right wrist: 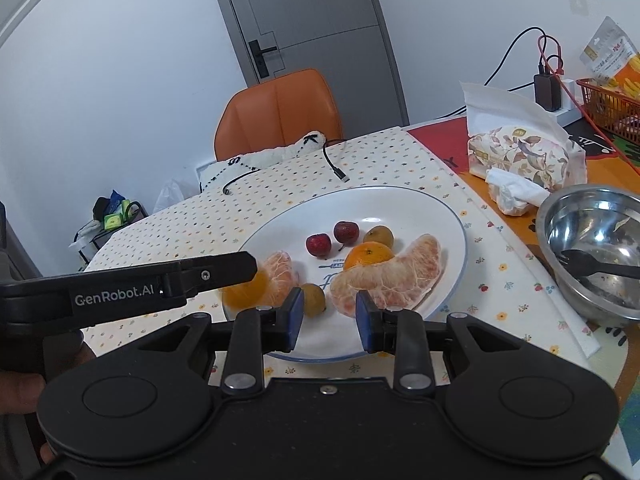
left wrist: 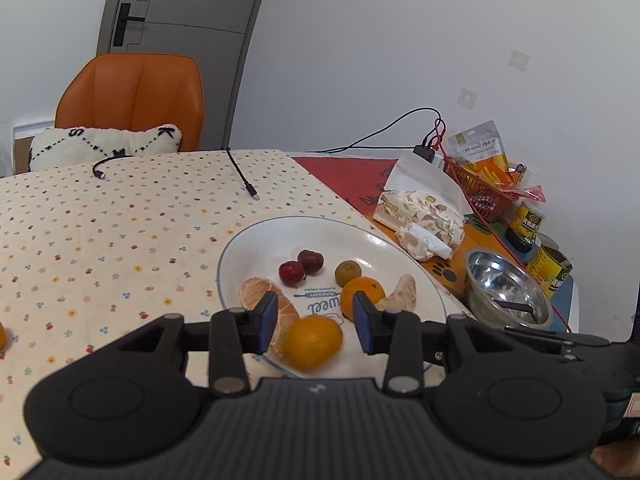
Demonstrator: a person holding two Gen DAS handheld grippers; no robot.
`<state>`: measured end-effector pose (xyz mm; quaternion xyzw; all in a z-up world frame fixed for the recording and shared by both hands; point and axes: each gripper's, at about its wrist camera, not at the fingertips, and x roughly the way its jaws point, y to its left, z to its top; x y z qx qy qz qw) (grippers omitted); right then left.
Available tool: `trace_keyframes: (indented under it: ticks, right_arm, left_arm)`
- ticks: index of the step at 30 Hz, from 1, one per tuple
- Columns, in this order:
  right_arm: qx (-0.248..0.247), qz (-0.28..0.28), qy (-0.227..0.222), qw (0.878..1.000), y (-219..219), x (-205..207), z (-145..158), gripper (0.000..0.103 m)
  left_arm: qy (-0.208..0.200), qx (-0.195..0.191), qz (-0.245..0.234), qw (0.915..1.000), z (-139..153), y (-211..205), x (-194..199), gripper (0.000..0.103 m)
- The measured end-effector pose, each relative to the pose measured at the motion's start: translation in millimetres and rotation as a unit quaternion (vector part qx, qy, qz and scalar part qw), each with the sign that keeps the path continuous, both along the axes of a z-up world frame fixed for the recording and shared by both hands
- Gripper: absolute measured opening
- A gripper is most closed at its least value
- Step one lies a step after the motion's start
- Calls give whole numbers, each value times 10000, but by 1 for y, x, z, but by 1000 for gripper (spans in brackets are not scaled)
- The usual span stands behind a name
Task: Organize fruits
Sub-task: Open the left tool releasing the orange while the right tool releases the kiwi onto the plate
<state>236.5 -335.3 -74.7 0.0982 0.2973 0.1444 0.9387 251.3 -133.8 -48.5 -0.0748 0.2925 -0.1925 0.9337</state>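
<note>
A white plate [left wrist: 256, 240] [right wrist: 420, 204] on the dotted tablecloth holds two red cherries [left wrist: 300, 267] [right wrist: 332, 238], a brownish small fruit [left wrist: 348, 273] [right wrist: 378, 237], an orange [left wrist: 362, 292] [right wrist: 368, 255], two peeled pomelo segments [left wrist: 256, 294] [right wrist: 392, 276] and a yellow-orange fruit [left wrist: 313, 342] [right wrist: 244, 290]. My left gripper [left wrist: 316, 320] is open, its fingers either side of the yellow-orange fruit, not gripping it. It shows in the right wrist view as a black arm [right wrist: 160, 284]. My right gripper [right wrist: 328, 318] is open and empty above the plate's near rim, by a small yellow fruit [right wrist: 313, 298].
A steel bowl [left wrist: 506, 292] [right wrist: 592, 248] with a black spoon stands right of the plate. A tissue pack [left wrist: 424, 208] [right wrist: 520, 156], a red basket [left wrist: 480, 188], cans [left wrist: 528, 220] and cables lie beyond. An orange chair [left wrist: 132, 96] stands behind the table.
</note>
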Motion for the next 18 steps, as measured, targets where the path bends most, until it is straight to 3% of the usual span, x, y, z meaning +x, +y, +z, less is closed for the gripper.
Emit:
trace_keyframes:
  ticks: [9,18]
  right_arm:
    - [71,134,-16,9999,8,-1,0,30]
    - [176,257,-31,9995,18,-2,1,33]
  left_arm:
    - [16,39,333,9994,4,23,-3,55]
    - [-22,134,578,9982,7,49,-13,79]
